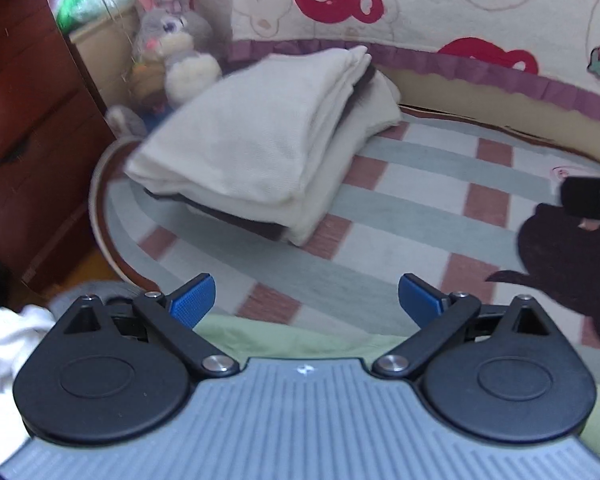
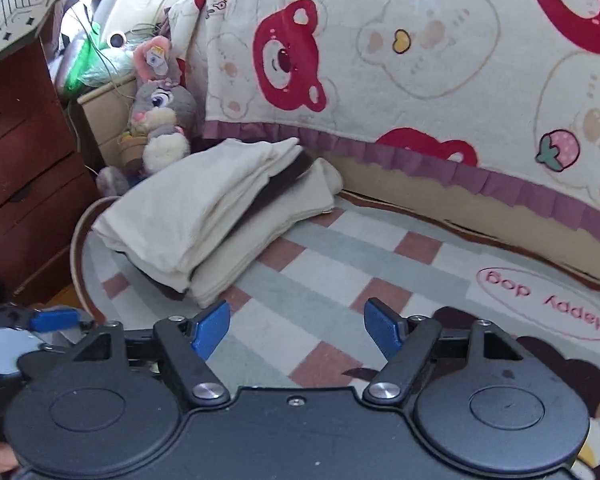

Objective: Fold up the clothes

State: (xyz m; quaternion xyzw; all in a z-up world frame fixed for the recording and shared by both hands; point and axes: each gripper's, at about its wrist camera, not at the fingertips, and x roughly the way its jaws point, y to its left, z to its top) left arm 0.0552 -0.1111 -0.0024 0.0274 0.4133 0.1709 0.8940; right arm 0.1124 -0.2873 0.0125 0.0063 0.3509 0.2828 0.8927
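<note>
Both tongs, left point(image 1: 306, 300) and right point(image 2: 296, 326), spread wide, empty; folded cream stack point(image 1: 256, 144) on checked rug point(image 1: 412, 200).

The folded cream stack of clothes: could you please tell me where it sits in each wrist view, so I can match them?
Left wrist: the folded cream stack lies left of centre in the upper half, on the checked rug.
Right wrist: the stack lies left of centre at mid-height.
Shared landmark: the grey plush rabbit sits just behind its far left corner.
</note>
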